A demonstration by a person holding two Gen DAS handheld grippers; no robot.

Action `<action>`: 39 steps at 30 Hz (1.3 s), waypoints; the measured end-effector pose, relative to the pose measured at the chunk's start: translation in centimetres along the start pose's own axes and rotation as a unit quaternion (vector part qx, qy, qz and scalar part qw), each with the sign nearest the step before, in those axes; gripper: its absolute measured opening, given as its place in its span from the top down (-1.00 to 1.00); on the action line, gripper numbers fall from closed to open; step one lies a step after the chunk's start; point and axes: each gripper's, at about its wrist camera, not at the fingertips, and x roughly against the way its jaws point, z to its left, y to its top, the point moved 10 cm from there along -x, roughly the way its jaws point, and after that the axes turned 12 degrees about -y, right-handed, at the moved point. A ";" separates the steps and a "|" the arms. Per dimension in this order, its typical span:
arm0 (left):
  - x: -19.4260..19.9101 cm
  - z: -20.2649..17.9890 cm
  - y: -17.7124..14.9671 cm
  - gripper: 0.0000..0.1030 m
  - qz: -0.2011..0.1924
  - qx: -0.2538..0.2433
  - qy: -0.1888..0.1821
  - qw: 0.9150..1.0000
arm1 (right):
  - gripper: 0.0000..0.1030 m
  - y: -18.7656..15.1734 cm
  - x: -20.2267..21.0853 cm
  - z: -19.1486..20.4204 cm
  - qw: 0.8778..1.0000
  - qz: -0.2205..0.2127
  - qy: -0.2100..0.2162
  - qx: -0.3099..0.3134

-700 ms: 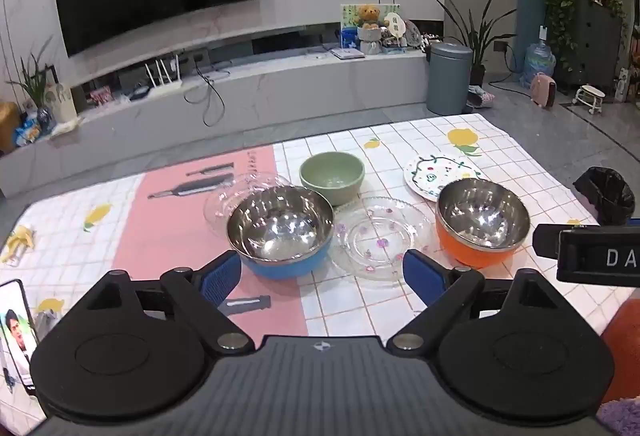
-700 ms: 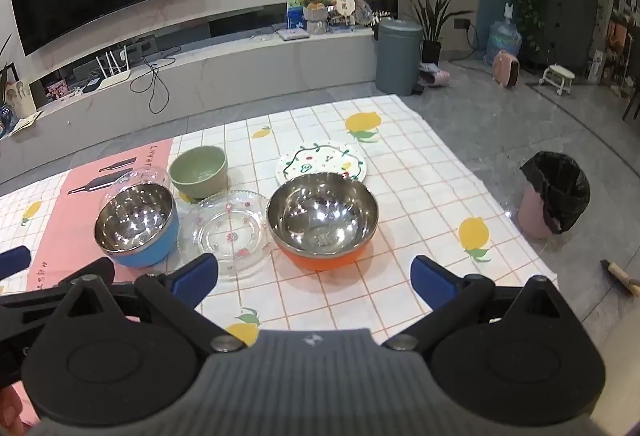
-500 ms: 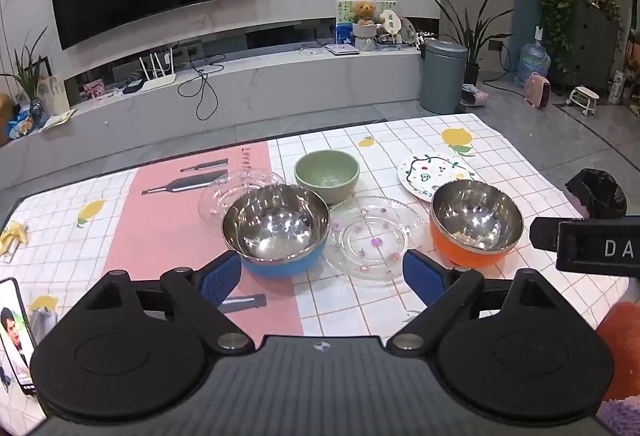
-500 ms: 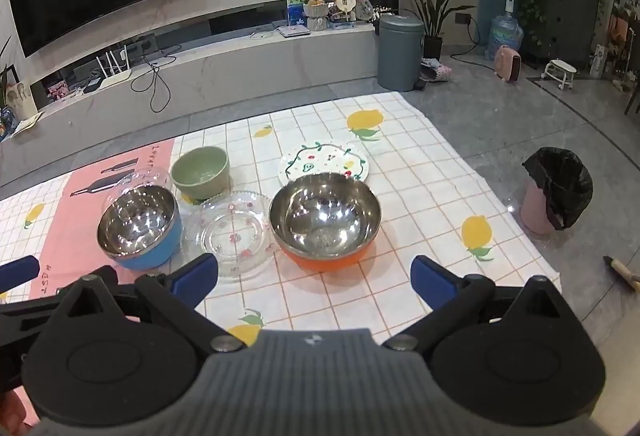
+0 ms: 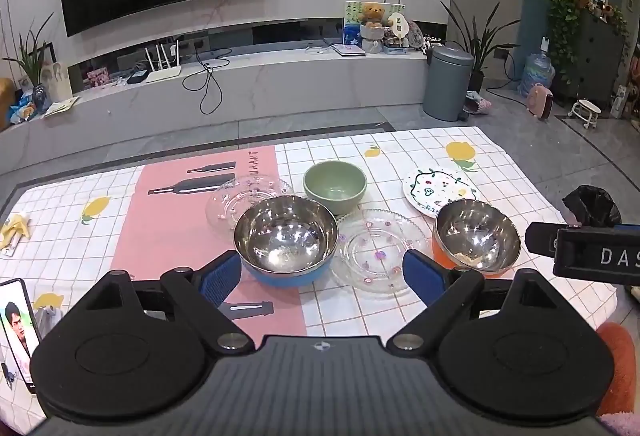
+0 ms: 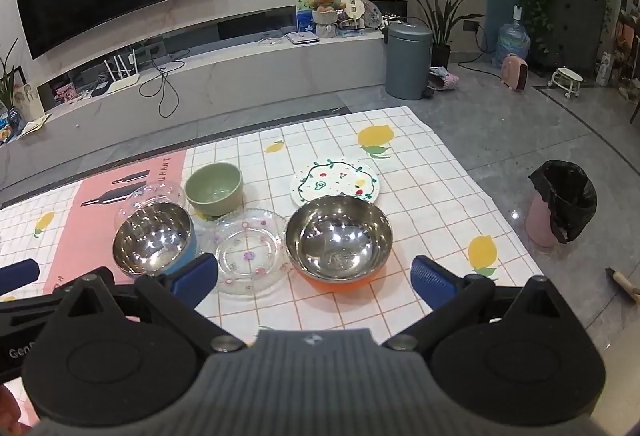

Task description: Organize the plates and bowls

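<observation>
On the checked tablecloth stand a blue-bottomed steel bowl, an orange-bottomed steel bowl and a green bowl. A clear flowered plate lies between the steel bowls. A second clear plate lies behind the blue bowl. A white painted plate lies at the back right. My left gripper is open and empty, hovering near the blue bowl. My right gripper is open and empty, hovering before the orange bowl.
A phone lies at the table's left front corner, a yellow scrap at the left edge. A black-lined bin stands on the floor to the right. The table's right edge drops to the tiled floor.
Both grippers have shifted slightly; the dishes sit a little lower in the left view and higher in the right view. Nothing on the table has moved.
</observation>
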 end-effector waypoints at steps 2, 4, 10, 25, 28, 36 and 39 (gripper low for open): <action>0.1 0.2 0.2 -1.00 0.000 0.000 0.002 1.000 | -0.95 0.3 0.2 0.3 1.000 -0.001 0.001 0.004; 0.2 0.3 0.3 -1.00 0.001 0.001 0.002 1.000 | -0.95 0.4 0.2 0.3 1.000 0.000 0.001 0.005; 0.2 0.4 0.4 -1.00 0.003 0.003 0.001 1.000 | -0.95 0.6 0.1 0.7 1.000 0.005 0.000 0.007; 0.0 0.4 0.4 -1.00 0.002 0.005 -0.004 1.000 | -0.95 0.9 0.2 1.1 1.000 0.005 0.002 0.012; 0.0 0.3 0.5 -1.00 0.001 0.005 -0.005 1.000 | -0.95 1.0 0.3 1.1 1.000 0.003 0.002 0.012; 0.0 0.1 0.7 -1.00 0.000 0.003 -0.011 1.000 | -0.95 1.0 0.4 1.0 1.000 0.001 0.000 0.014; 0.0 0.0 0.7 -1.00 0.000 0.003 -0.014 1.000 | -0.95 1.1 0.4 0.8 1.000 0.002 0.000 0.010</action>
